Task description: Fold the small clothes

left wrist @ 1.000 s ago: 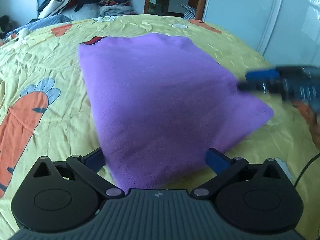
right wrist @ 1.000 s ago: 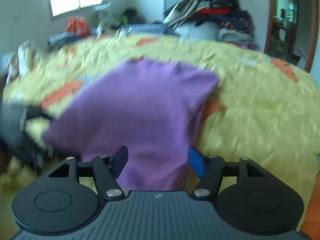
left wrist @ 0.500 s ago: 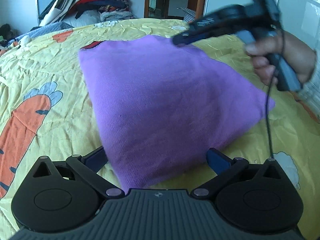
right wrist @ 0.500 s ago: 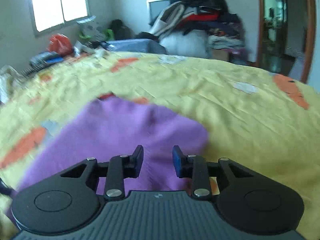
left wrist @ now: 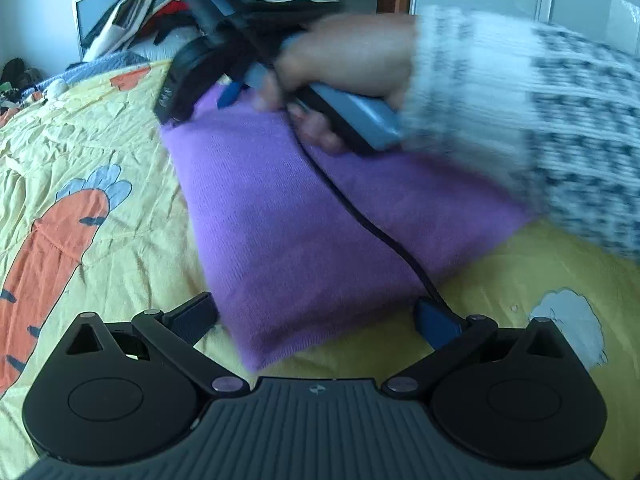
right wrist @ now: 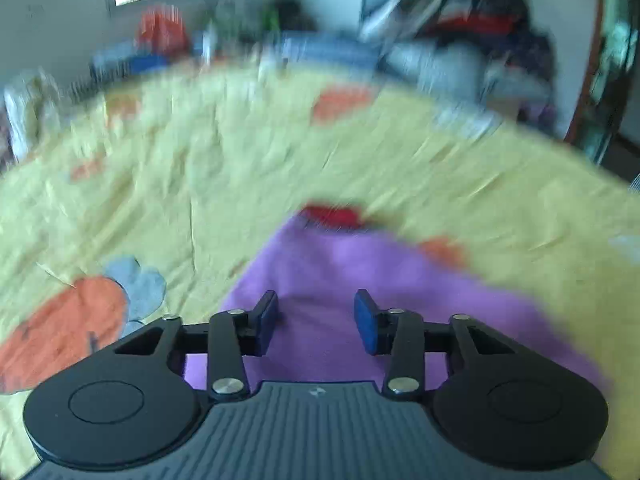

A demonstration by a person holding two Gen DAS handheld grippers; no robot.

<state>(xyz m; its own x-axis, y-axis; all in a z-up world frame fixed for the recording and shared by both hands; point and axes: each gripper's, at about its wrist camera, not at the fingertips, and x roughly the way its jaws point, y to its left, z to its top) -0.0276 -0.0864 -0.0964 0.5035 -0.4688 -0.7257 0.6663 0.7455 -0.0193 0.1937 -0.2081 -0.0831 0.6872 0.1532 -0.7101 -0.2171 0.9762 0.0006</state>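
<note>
While the fold waits: the purple garment (left wrist: 304, 216) lies flat on the yellow bed cover (left wrist: 100, 128), already folded into a compact block.
Left gripper (left wrist: 316, 316): spread wide, its two fingers set either side of the garment's near corner, holding nothing.
Right gripper (right wrist: 316, 320): partly spread and empty, low over the garment's far part, near the far edge; from the left wrist view the right hand (left wrist: 352, 64) reaches across with its cable (left wrist: 372, 228) trailing over the cloth.
Step in hand: likely taking the far edge to fold it toward the near one.
How to do it well: pinch every layer at the edge, not just the top one; lift only a little, bring it over evenly, and line up the edges before letting go.
Watch for: the cable dragging the cloth askew.
</note>
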